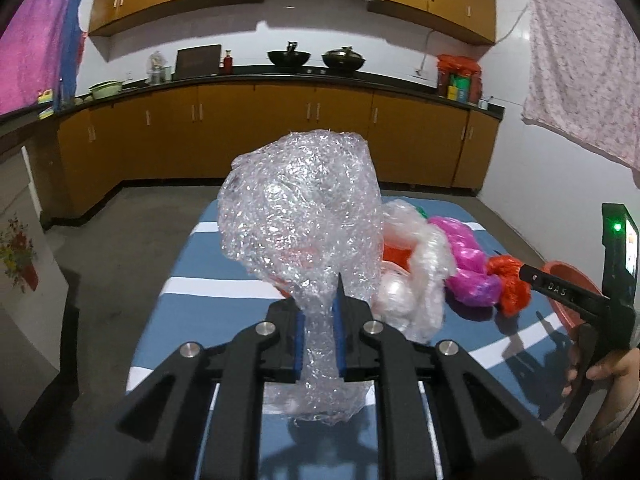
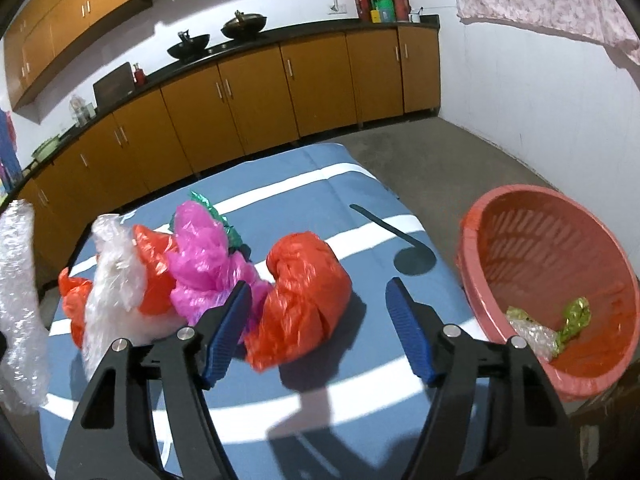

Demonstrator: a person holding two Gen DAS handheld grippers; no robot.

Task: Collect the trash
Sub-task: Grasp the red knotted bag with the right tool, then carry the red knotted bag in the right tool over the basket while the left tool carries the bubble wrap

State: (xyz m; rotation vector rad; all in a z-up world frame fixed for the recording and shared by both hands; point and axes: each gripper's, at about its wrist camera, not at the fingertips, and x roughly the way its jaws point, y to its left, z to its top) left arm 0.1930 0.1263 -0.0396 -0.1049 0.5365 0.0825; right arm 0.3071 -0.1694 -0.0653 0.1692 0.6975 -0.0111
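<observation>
The left gripper point(image 1: 319, 312) is clenched on a wad of clear bubble wrap point(image 1: 304, 216). The wrap is pinched at a narrow neck between the blue pads; above the jaws it balloons into a crinkled, glossy bulb, and below them a short tail hangs down. The bulb is held up off the bench point(image 1: 192, 280), which is covered in a blue cloth with white stripes. In the right wrist view the same wrap point(image 2: 18, 300) is seen at the far left edge, raised above the bench.

The right gripper point(image 2: 320, 312) is released, its jaws spread wide. Between them, touching or just beside the left blue pad, lies a crumpled orange-red plastic bag point(image 2: 304, 296), knotted and shiny, resting on the bench. In the left wrist view the right gripper is seen from the side, held level and low over the bench by a hand point(image 1: 600, 368) at the right edge.

Beyond the jaws a heap of trash lies on the bench: a bright pink bag point(image 2: 204, 264), a second orange-red bag point(image 2: 150, 268), a white bubble-wrap bundle point(image 2: 116, 276) and a scrap of green foil point(image 2: 216, 212) behind the pink one.

At the right of the bench a red slotted basket point(image 2: 560, 240) is tilted toward the camera. Inside it lie a yellow-green foil scrap point(image 2: 574, 314) and a small piece of clear wrap point(image 2: 536, 336).
</observation>
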